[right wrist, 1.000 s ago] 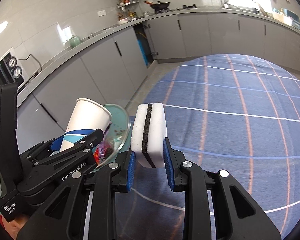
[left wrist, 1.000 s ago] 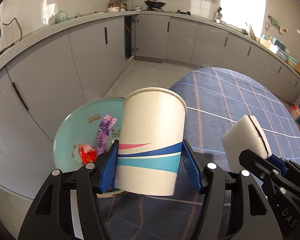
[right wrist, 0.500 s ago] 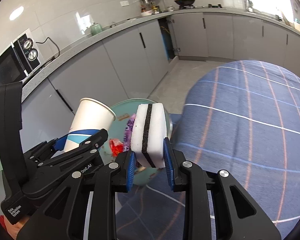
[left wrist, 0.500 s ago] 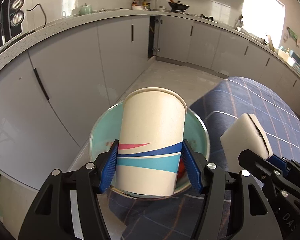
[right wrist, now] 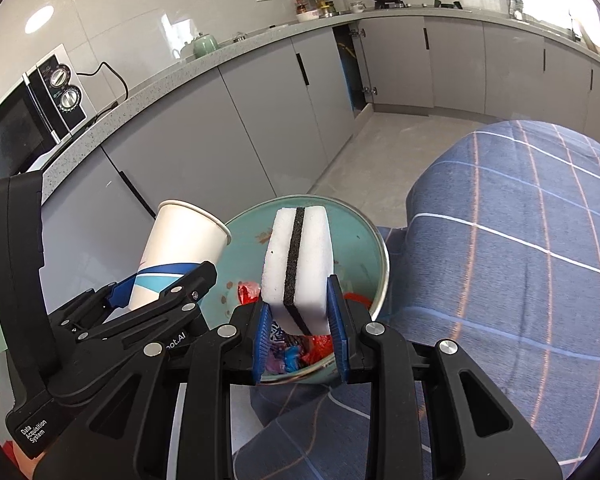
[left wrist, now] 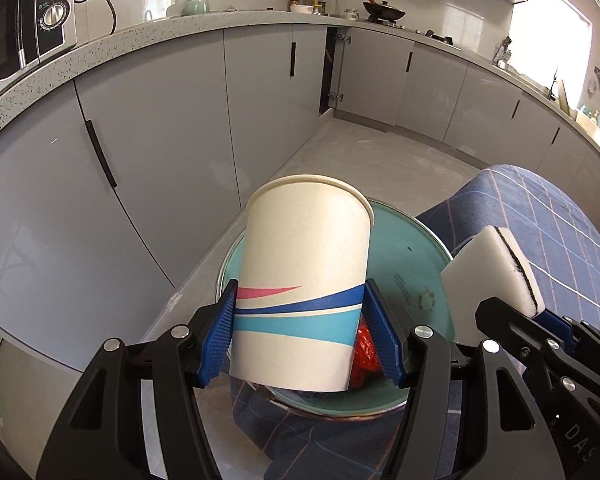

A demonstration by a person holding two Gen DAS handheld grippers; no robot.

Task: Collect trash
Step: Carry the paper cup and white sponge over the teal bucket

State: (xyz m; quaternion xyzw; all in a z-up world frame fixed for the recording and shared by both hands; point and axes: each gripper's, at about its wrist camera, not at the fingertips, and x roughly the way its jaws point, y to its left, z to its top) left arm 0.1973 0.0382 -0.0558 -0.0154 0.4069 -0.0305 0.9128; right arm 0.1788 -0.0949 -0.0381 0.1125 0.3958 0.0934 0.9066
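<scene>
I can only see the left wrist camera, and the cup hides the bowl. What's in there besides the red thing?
Observer: Purple and blue wrappers lie next to the red wrapper in the teal bowl.
Operator: Is the other hand-held gripper really pinching that sponge?
Observer: Yes. The right hand-held gripper has a blue pad pressed on each side of the sponge.
Operator: Is the bowl clean inside?
Observer: No, there is a brownish smear on its inner wall.

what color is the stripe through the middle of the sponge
Black, between white layers of the sponge; clearest in the right wrist view.
</scene>
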